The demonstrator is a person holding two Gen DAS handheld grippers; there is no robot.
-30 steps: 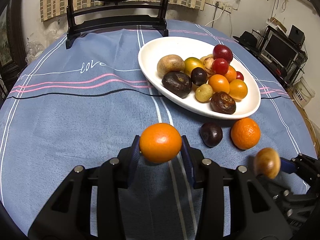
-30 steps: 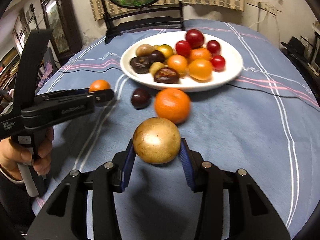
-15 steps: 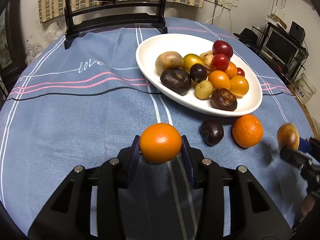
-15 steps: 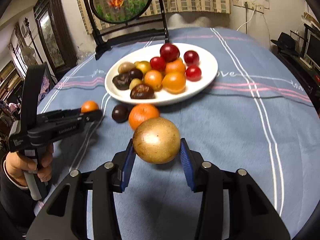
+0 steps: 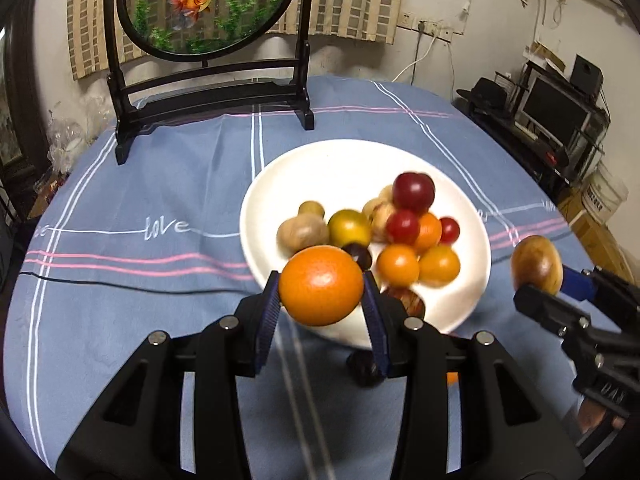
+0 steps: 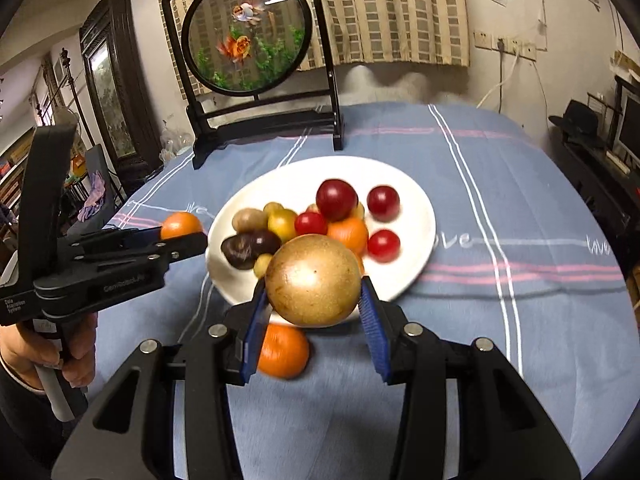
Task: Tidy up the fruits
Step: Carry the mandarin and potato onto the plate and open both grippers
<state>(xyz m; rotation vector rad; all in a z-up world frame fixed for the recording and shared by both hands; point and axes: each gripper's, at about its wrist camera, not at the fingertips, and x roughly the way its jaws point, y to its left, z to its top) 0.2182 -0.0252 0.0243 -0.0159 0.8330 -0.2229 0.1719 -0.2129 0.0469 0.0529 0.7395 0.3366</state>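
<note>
My left gripper (image 5: 322,294) is shut on an orange (image 5: 321,285) and holds it in the air at the near left rim of the white plate (image 5: 304,168). My right gripper (image 6: 314,296) is shut on a round golden-brown fruit (image 6: 313,280), held above the plate's near rim (image 6: 416,204). The plate holds several red, orange, yellow and dark fruits. Each gripper shows in the other's view: the right one (image 5: 538,276) to the right of the plate, the left one (image 6: 180,232) to its left. A loose orange (image 6: 284,352) and a dark fruit (image 5: 362,364) lie on the cloth in front of the plate.
A blue striped tablecloth (image 5: 140,200) covers the round table. A black-framed round goldfish screen (image 5: 208,4) stands at the far edge. Shelves with a monitor (image 5: 560,112) stand off to the right. A hand (image 6: 24,356) grips the left tool's handle.
Both grippers have risen and moved forward toward the plate with their fruits. The two loose fruits on the cloth now lie below and partly behind the fingers.
</note>
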